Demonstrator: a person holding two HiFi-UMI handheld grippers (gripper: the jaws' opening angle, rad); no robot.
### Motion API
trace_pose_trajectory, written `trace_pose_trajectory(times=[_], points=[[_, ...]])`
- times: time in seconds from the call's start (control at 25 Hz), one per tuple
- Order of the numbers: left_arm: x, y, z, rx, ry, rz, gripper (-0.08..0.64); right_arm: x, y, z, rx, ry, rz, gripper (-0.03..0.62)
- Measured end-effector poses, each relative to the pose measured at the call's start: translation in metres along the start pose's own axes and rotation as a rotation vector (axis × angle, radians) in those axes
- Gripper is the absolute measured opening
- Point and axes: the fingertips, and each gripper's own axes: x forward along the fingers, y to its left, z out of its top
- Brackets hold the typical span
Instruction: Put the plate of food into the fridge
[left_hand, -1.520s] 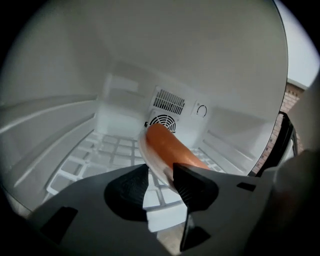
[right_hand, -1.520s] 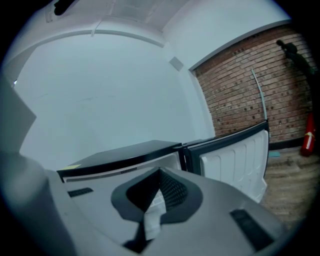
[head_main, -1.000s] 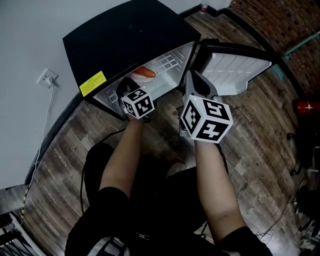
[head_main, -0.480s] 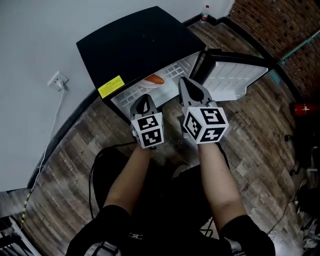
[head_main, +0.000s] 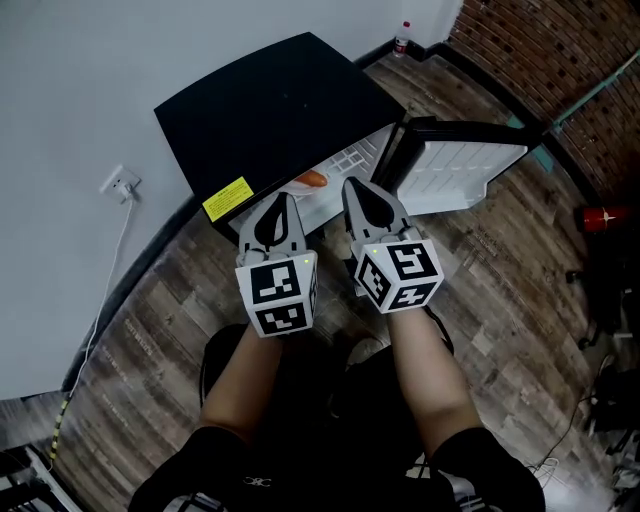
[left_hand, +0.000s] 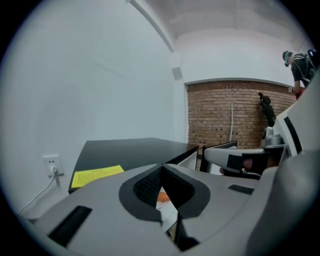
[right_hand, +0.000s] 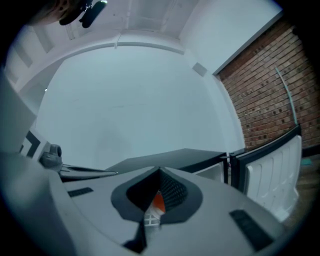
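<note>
The black mini fridge (head_main: 270, 100) stands with its door (head_main: 455, 170) swung open to the right. Inside, on the white wire shelf, the plate holds orange food (head_main: 313, 179). My left gripper (head_main: 281, 198) and right gripper (head_main: 353, 185) hover side by side just outside the opening. Both are shut and hold nothing. In the left gripper view the closed left gripper (left_hand: 162, 167) points at the fridge, and the food (left_hand: 163, 197) shows through the slit below the tips. The right gripper (right_hand: 160, 172) also shows closed in its own view, with the food (right_hand: 158, 202) visible behind it.
A yellow label (head_main: 227, 198) sits on the fridge's front edge. A wall socket (head_main: 120, 182) with a cable is to the left. A small bottle (head_main: 402, 45) stands by the far wall, and a red object (head_main: 600, 215) lies at the right. The floor is wood planks; a brick wall is at the right.
Both grippers have drawn back from the fridge towards the person. The left one came out of the opening. The plate of food stayed on the shelf.
</note>
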Motion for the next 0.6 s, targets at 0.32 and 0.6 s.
trace_pose_trajectory(times=[0.32,0.6], points=[[-0.006,0.006,0.057,-0.022,0.010,-0.055,-0.002,-0.001,0.007,0.045,-0.024,-0.002,-0.034,0.012],[-0.056,-0.023,0.180,-0.065,0.097,-0.168,-0.002,-0.054,0.015,0.157,0.046,0.108,-0.190,0.012]])
